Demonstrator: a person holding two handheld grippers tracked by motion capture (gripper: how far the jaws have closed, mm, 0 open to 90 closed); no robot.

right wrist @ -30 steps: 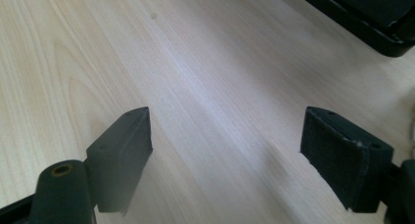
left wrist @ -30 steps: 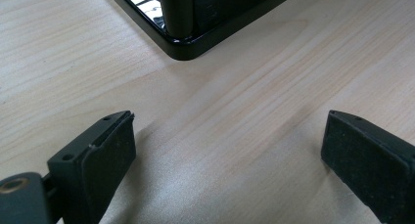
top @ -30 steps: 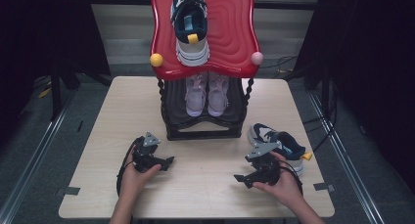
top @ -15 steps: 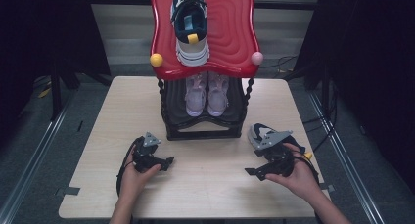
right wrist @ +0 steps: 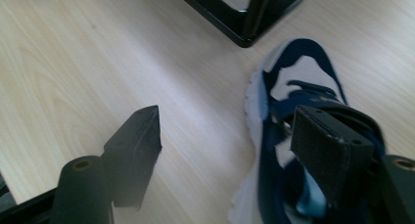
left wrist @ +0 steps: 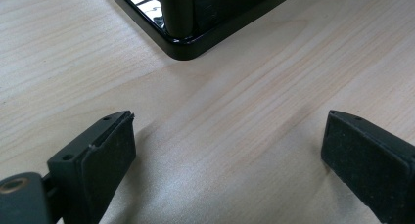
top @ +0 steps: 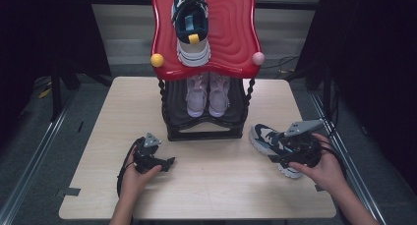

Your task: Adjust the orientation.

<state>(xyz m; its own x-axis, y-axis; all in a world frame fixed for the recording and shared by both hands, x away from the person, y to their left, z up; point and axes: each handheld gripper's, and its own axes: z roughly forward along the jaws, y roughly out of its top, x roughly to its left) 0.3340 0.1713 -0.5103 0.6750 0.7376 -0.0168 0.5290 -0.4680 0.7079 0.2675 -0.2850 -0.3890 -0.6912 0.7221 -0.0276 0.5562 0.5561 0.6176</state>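
Observation:
A navy and white sneaker point(top: 262, 136) point(right wrist: 303, 72) lies on the table to the right of the black shoe rack point(top: 204, 132). My right gripper point(top: 276, 157) point(right wrist: 230, 123) hovers over its rear half. Its jaws have just been closing but stand open: one jaw is above the sneaker's collar, the other over bare wood, and the sneaker's white side lies between them, unpressed. My left gripper point(top: 168, 162) point(left wrist: 227, 131) rests low over the table in front of the rack's left corner point(left wrist: 188, 40), open, with only wood between its jaws.
The rack's red wavy top point(top: 231, 33) carries a matching navy sneaker point(top: 191, 23). A pair of pink shoes point(top: 209, 95) sits on its lower shelf. A rack foot point(right wrist: 244, 23) stands just beyond the sneaker's toe. The table edge point(top: 314, 136) runs near the right hand.
My right gripper has moved right and away from the front edge, rising over the sneaker; its jaws have narrowed a little. The left gripper has stayed put.

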